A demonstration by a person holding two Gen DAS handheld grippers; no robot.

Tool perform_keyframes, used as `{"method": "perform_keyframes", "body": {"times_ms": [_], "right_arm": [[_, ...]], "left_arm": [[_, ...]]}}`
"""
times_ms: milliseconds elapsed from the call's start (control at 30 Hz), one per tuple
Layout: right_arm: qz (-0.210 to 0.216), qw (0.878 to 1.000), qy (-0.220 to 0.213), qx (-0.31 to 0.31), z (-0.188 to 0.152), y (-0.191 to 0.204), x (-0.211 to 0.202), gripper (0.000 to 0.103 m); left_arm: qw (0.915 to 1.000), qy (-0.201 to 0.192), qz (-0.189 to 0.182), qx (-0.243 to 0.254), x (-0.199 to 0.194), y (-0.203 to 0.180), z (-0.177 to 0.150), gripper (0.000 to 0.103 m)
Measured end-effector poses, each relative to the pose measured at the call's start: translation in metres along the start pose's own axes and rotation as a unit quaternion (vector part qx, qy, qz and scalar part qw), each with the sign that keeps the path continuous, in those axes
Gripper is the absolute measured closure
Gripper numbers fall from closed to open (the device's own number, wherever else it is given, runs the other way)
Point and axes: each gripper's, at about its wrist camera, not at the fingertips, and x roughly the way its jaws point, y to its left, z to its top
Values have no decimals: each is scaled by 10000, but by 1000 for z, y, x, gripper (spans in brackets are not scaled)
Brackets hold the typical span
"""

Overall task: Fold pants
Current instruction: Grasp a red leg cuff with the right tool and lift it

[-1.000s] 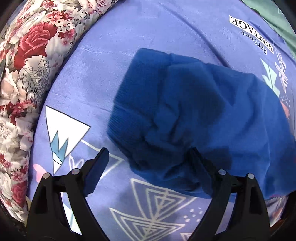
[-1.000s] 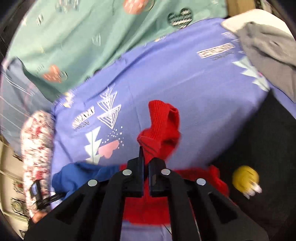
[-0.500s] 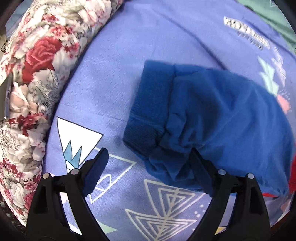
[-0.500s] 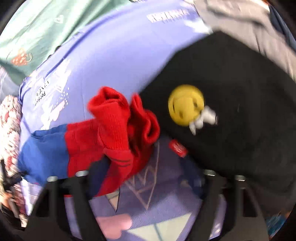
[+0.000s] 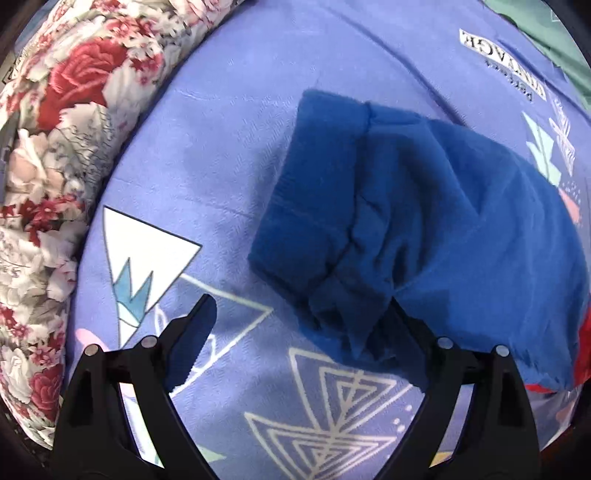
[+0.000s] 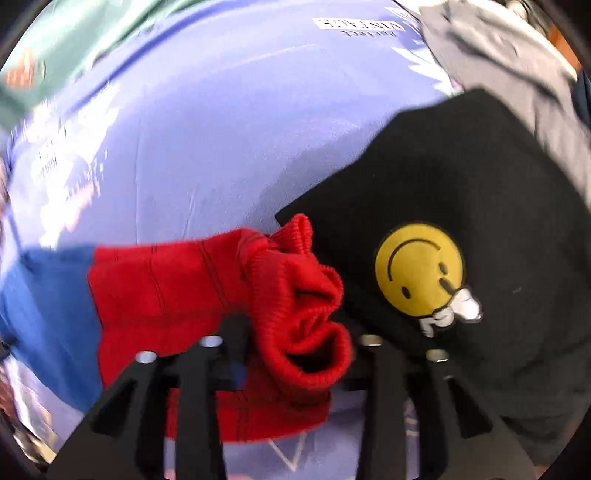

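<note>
The pants are blue at the waist end [image 5: 406, 221] and red at the leg end [image 6: 207, 288], lying on a purple printed sheet [image 5: 229, 110]. In the left wrist view the blue ribbed waistband sits bunched just ahead of my open left gripper [image 5: 299, 317]; its right finger touches the blue fabric, nothing is held. In the right wrist view the red ribbed cuffs [image 6: 303, 317] lie crumpled between the fingers of my right gripper [image 6: 295, 332], whose jaws stand apart around the cuffs.
A floral pillow [image 5: 55, 147] borders the sheet on the left. A black garment with a yellow smiley [image 6: 417, 273] lies right of the red cuffs, a grey garment [image 6: 509, 74] behind it. A green cloth [image 6: 74, 33] lies at the far edge.
My right gripper opened and let go of the raised red leg, which dropped onto the sheet; it then moved down around the cuffs. The left gripper stayed open, shifting slightly by the waistband.
</note>
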Motion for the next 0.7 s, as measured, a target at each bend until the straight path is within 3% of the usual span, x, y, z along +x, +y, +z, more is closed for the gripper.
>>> {"method": "perform_keyframes", "body": {"times_ms": [133, 200, 267, 300, 333, 400, 500, 700], "right_arm": [[-114, 9943, -1044, -175, 23, -3, -65, 33], [154, 9902, -1375, -199, 40, 7, -83, 32], [937, 9879, -1187, -339, 59, 32, -75, 33], [1151, 9865, -1085, -423, 66, 50, -67, 38], [1557, 9819, -849, -658, 71, 81, -51, 52], [2017, 9728, -501, -1019, 78, 135, -27, 69], [2358, 9564, -8, -1721, 61, 222, 11, 78], [2252, 9333, 366, -2772, 43, 343, 44, 82]], "left_arm": [[9992, -328, -220, -41, -27, 7, -1, 14], [9979, -482, -433, -71, -38, 8, -4, 14], [9961, -559, -685, -35, -46, 1, -6, 13], [9953, -576, -780, 2, -47, -1, -4, 13], [9943, -586, -883, 79, -49, -16, -3, 13], [9940, -561, -922, 192, -43, -22, -11, 13], [9942, -453, -942, 268, -31, -49, -24, 13], [9961, 45, -869, -155, 4, -26, -42, 12]]}}
